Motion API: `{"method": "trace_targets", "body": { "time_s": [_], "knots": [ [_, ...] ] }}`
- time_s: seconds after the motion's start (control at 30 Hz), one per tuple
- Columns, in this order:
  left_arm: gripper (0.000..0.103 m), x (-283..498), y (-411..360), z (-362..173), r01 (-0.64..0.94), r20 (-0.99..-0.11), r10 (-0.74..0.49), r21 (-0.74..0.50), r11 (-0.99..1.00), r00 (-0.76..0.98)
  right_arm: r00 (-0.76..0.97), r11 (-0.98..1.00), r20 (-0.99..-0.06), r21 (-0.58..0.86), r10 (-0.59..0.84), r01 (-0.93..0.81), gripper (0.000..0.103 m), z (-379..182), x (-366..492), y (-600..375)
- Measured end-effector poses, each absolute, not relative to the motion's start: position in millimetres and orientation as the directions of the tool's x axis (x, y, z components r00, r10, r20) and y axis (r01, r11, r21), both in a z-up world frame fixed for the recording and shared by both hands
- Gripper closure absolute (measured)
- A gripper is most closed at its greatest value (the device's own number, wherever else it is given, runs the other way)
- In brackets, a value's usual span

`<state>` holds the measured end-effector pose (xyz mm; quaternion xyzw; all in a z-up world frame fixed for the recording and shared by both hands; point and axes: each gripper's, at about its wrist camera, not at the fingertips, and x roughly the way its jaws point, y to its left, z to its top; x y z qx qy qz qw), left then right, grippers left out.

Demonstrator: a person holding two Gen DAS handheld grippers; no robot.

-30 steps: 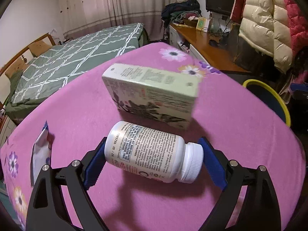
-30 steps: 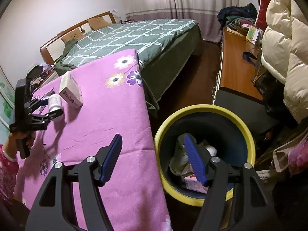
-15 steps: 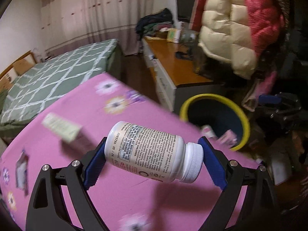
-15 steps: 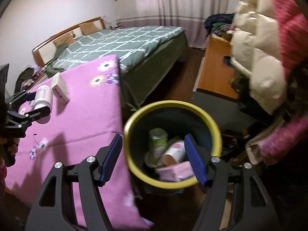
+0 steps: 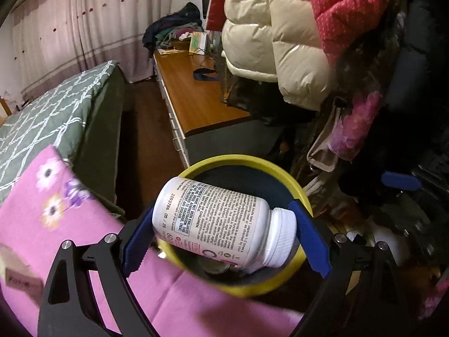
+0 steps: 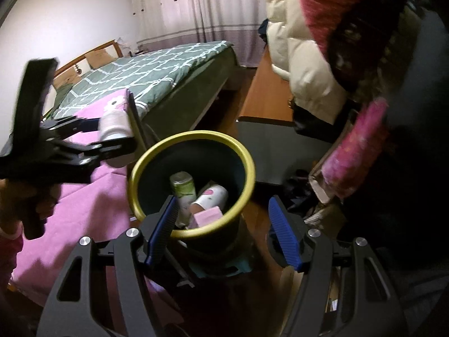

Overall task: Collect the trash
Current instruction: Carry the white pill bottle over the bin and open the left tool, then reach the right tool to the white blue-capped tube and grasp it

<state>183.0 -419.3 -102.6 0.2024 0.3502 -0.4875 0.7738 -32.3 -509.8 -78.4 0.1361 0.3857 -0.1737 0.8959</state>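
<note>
Bottle (image 5: pixel 224 221) clamped end to end in left tool (image 5: pixel 221 233), over yellow-rimmed bin (image 5: pixel 294 185) at surface (image 5: pixel 84 238) edge, not yet dropped. Right tool (image 6: pixel 221 233) released, empty. Bin holds can (image 6: pixel 183 188), cup (image 6: pixel 212 196).

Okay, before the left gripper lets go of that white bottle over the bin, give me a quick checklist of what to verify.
1. Left gripper clamped on white bottle: ok.
2. Bottle cap on: ok.
3. Bottle above bin opening: not ok; the right wrist view shows it short of the rim, over the pink table.
4. Bin has room: ok, can and cup sit low.
5. Right gripper empty, open: ok.
</note>
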Motion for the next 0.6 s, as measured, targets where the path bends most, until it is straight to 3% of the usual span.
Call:
{"method": "trace_targets", "body": {
  "time_s": [0.1, 0.17, 0.3, 0.6],
  "knots": [
    [0.013, 186.9, -437.0, -112.5, 0.887, -0.746, -0.604, -0.039, 0.46, 0.28, 0.636, 0.896, -0.742, 0.112, -0.211, 0.429, 0.039, -81.5, -39.9, -513.0],
    [0.005, 191.1, -442.0, -116.3, 0.877, -0.748, -0.601, -0.054, 0.478, 0.281, 0.633, 0.894, -0.745, 0.116, -0.21, 0.433, 0.039, -82.7, -41.9, -514.4],
    [0.005, 196.2, -427.1, -110.7, 0.851, -0.731, -0.611, -0.081, 0.519, 0.303, 0.632, 0.896, -0.749, 0.121, -0.2, 0.427, 0.037, -85.1, -38.9, -512.6],
    [0.005, 207.3, -290.2, -68.8, 0.709, -0.59, -0.588, -0.036, 0.704, 0.554, 0.64, 0.926, -0.755, 0.126, -0.142, 0.355, 0.037, -88.4, -7.0, -492.8]
  ]
}}
